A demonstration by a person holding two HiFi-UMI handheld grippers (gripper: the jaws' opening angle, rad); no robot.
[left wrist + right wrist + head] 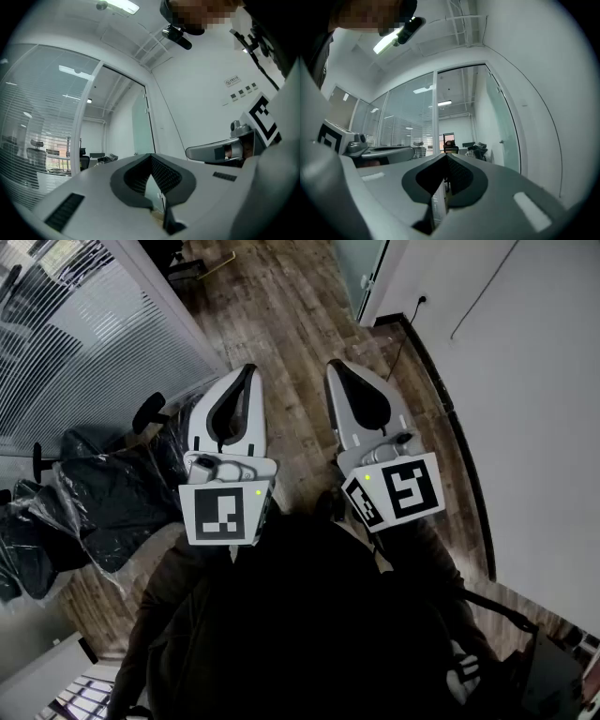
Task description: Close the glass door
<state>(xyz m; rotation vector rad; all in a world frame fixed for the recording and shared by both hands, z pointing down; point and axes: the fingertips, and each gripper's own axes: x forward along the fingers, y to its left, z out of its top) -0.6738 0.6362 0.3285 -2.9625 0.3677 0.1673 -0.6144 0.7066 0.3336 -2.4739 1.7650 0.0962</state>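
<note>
The frosted glass door [359, 262] stands swung open at the far end of the wooden floor, next to the white wall. It also shows as a pale green pane [140, 125] in the left gripper view and as a pane with a small handle [506, 132] in the right gripper view. My left gripper [249, 367] and right gripper [331, 364] are held side by side close to my body, pointing toward the doorway and well short of the door. On both, the jaws meet at the tip with nothing between them [151, 155] [445, 154].
A glass partition with blinds [84, 324] runs along the left. Several plastic-wrapped office chairs [103, 493] stand at its foot. The white wall [525, 381] bounds the right, with a socket and cable [418, 302]. Wooden floor [281, 324] leads to the doorway.
</note>
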